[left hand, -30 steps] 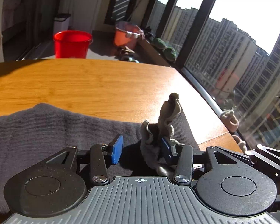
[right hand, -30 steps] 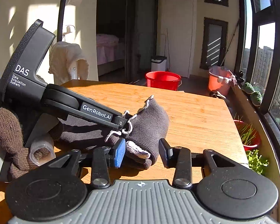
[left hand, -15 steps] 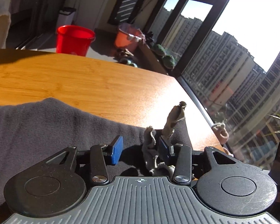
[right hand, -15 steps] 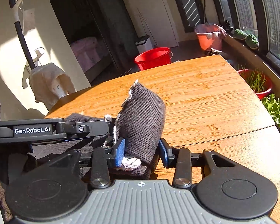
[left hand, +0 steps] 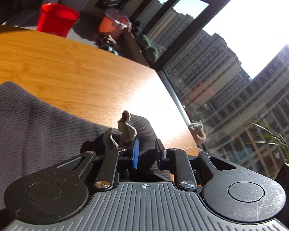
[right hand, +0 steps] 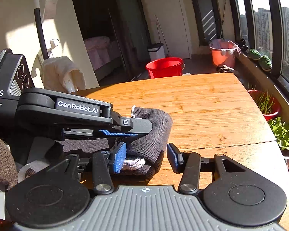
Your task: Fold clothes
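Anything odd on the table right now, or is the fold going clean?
One oddity: the grey knit garment is humped up in a thick roll rather than flat, with a white drawstring poking up beside the left gripper. Both grippers' jaws stand open. Nothing spilled or damaged.

Right gripper (right hand: 146,154) jaws apart — dark knit garment (right hand: 154,127) between, on table (right hand: 212,104).

The left gripper (left hand: 147,153) now stands narrower on the grey garment (left hand: 38,127); the right gripper (right hand: 144,156) now stands wider, releasing it.
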`<state>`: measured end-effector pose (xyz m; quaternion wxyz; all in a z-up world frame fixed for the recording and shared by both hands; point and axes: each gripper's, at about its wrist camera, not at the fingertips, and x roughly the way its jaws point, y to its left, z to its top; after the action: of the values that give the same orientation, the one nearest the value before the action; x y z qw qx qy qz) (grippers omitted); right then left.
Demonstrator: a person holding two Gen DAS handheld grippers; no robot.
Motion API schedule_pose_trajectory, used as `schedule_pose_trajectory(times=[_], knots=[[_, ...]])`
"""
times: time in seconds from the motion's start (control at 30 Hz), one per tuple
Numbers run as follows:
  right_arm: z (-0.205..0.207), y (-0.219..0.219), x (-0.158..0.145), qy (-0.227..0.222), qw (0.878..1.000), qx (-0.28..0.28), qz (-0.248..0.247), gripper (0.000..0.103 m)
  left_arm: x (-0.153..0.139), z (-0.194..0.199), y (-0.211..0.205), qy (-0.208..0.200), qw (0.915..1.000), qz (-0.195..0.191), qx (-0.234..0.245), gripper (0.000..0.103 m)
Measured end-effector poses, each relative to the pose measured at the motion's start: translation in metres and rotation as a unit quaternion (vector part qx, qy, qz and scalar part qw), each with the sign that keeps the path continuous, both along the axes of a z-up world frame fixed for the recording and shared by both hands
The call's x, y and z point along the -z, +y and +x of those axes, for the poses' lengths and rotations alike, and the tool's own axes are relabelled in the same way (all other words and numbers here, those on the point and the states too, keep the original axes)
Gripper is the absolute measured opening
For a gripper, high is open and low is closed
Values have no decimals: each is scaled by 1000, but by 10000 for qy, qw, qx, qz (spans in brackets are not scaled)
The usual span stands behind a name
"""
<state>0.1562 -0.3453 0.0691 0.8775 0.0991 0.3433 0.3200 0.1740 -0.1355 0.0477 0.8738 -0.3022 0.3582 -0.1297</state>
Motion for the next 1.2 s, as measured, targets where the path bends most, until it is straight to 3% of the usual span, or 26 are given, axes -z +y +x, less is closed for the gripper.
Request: schedule_pose_trajectory(times=[0.03,0.1,0.13,0.17,0.23,0.3,0.37,0.43,0.53,0.6,0.67,0.7,0.73,0.77,0.83,0.97,1.03,1.1,1.2], knots=[[4,-9,3,327,9985,212,379,62,2,1,4,30,10000,-82,-42,20],[12,-18,16,997,9885,440,1046,62,6,2,11,82,9996,-232,-115,17],[15,-20,24,1291,9812,501,1342,58,7,2,12,89,9995,-270,-128,17],[17,-19,29,1475,9761,570,1491,47,8,1,13,92,9994,-294,-144,17],[21,-14,28,1348,9809,606,1266,31,5,-1,17,66,9994,-256,-223,18],[21,-10,15,920,9910,442,865,29,-5,-8,27,-44,9992,-197,-338,26],[13,-2,-5,39,9995,309,10,29,-20,-17,37,-249,9985,-19,-494,33],[3,11,-16,-835,9920,140,-932,29,-34,-24,44,-401,9973,63,-620,33],[-10,40,-16,-1767,9575,-221,-2269,29,-50,-25,42,-515,9970,41,-575,33],[-20,62,-5,-2233,9274,-430,-2971,29,-54,-21,27,-491,9980,119,-371,33],[-31,84,6,-2721,8970,-540,-3441,29,-50,-9,7,-386,9989,211,-168,32],[-36,90,9,-2883,8870,-574,-3560,29,-45,-2,-1,-297,9992,231,-107,32],[-38,92,10,-2932,8853,-584,-3561,29,-38,5,-6,-178,9995,243,-82,32],[-41,93,11,-2955,8859,-589,-3528,29,-30,10,-10,-73,9997,242,-71,31],[-37,89,7,-2747,9019,-554,-3287,30,-17,13,-8,69,9998,183,-103,37],[-20,44,-15,-1649,9710,-483,-1664,34,-10,7,4,92,9994,235,-230,42],[-7,19,-20,-1006,9924,-274,-647,35,-10,3,8,109,9992,242,-284,42],[7,3,-18,-505,9986,30,136,37,-10,0,11,118,9991,252,-323,44],[31,-11,-2,188,9953,510,801,50,-8,-6,15,134,9989,249,-383,49]])
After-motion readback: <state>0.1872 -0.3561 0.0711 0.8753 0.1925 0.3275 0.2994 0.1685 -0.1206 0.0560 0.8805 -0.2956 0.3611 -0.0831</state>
